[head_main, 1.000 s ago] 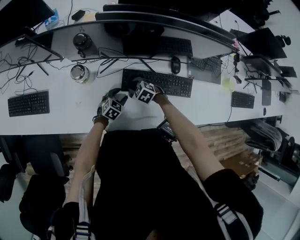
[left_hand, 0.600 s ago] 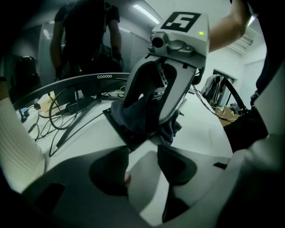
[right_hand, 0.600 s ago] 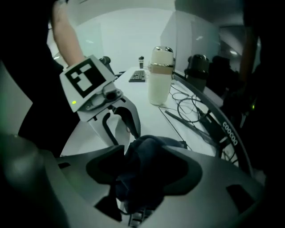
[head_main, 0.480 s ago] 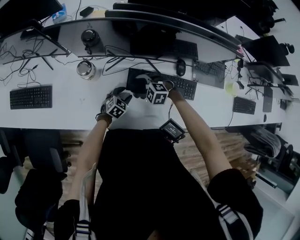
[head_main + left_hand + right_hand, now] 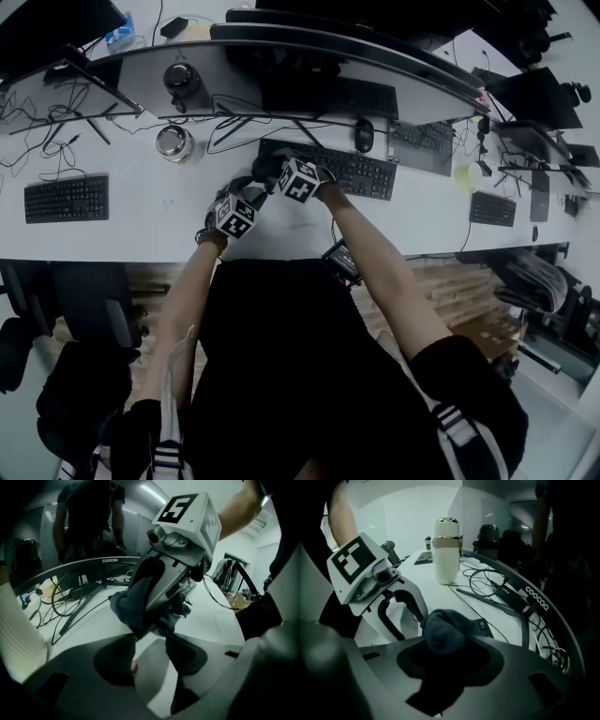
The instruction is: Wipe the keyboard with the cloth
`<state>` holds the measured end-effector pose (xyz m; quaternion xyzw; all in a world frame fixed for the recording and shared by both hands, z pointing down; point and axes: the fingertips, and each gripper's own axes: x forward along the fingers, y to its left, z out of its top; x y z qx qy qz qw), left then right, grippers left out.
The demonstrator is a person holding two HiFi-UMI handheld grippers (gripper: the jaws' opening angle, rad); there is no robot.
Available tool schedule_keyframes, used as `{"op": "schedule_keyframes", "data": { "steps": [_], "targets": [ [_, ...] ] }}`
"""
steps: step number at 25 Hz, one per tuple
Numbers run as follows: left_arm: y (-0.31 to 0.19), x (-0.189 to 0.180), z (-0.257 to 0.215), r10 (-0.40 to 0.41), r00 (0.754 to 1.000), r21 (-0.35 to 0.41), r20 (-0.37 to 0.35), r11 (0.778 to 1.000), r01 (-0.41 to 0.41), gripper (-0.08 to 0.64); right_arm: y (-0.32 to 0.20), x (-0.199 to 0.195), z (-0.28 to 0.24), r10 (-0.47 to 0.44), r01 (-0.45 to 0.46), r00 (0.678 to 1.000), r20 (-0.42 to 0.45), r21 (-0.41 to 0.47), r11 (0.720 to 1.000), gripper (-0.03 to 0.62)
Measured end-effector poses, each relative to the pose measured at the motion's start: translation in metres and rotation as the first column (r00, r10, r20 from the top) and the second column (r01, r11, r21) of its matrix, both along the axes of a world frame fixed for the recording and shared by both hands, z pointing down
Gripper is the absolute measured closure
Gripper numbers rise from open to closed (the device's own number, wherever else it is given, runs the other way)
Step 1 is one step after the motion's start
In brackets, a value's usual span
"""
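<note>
white desk, dark blue-grey cloth bunched into a soft wad

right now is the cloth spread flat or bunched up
Bunched up: the cloth is a rounded, creased wad in both gripper views, nowhere lying flat.

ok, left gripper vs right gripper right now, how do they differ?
The right gripper has the cloth bunched between its jaws, which have just been closing; the left gripper holds its jaws apart with nothing between them. The right gripper is over the keyboard; the left gripper just off its left end, over the desk. Both point downward and carry a marker cube.
</note>
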<state>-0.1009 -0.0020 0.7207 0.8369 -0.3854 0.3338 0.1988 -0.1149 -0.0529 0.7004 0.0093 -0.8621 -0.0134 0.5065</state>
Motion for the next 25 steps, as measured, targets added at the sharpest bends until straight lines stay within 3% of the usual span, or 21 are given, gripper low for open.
{"op": "schedule_keyframes", "data": {
  "steps": [1, 4, 8, 11, 14, 16, 18, 19, 22, 23, 25],
  "targets": [
    [0.0, 0.0, 0.0, 0.001, 1.0, 0.002, 0.0, 1.0, -0.001, 0.353, -0.003, -0.002, 0.0, 0.036, -0.036, 0.999, 0.001, -0.005, 0.999, 0.453],
    [0.001, -0.002, 0.001, -0.003, 1.0, -0.008, -0.003, 1.0, 0.003, 0.353, -0.003, -0.006, -0.004, 0.126, -0.124, 0.992, 0.028, -0.086, 0.989, 0.476],
    [0.002, -0.003, 0.001, -0.006, 1.0, -0.011, -0.001, 1.0, 0.006, 0.353, -0.001, 0.0, -0.042, 0.236, -0.194, 0.959, 0.155, -0.243, 0.95, 0.517],
    [0.001, -0.004, 0.001, -0.005, 1.0, -0.006, 0.005, 1.0, 0.005, 0.353, -0.028, 0.039, -0.074, 0.373, -0.32, 0.892, 0.256, -0.223, 0.921, 0.518],
    [0.001, -0.004, 0.0, -0.003, 1.0, 0.0, 0.006, 1.0, 0.003, 0.353, -0.055, 0.109, -0.093, 0.52, -0.482, 0.802, 0.295, -0.194, 0.854, 0.518],
    [0.002, -0.003, 0.001, -0.005, 1.0, 0.002, 0.008, 1.0, 0.005, 0.353, -0.067, 0.166, -0.096, 0.611, -0.592, 0.737, 0.289, -0.161, 0.79, 0.518],
    [0.002, -0.003, 0.001, -0.005, 1.0, 0.004, 0.01, 1.0, 0.005, 0.353, -0.078, 0.228, -0.094, 0.705, -0.706, 0.655, 0.274, -0.111, 0.699, 0.517],
    [0.001, -0.003, 0.001, -0.005, 1.0, 0.005, 0.01, 1.0, 0.005, 0.353, -0.083, 0.261, -0.094, 0.754, -0.767, 0.6, 0.269, -0.074, 0.637, 0.517],
    [0.0, -0.003, 0.002, -0.004, 1.0, 0.008, 0.011, 1.0, 0.004, 0.353, -0.092, 0.353, -0.089, 0.872, -0.909, 0.414, 0.261, 0.072, 0.41, 0.518],
    [0.001, -0.004, 0.002, -0.005, 1.0, 0.009, 0.012, 1.0, 0.005, 0.353, -0.09, 0.374, -0.084, 0.895, -0.93, 0.368, 0.253, 0.104, 0.353, 0.518],
    [0.001, -0.005, 0.002, -0.007, 1.0, 0.009, 0.012, 1.0, 0.007, 0.353, -0.081, 0.401, -0.072, 0.923, -0.948, 0.312, 0.224, 0.136, 0.288, 0.518]
  ]
}}
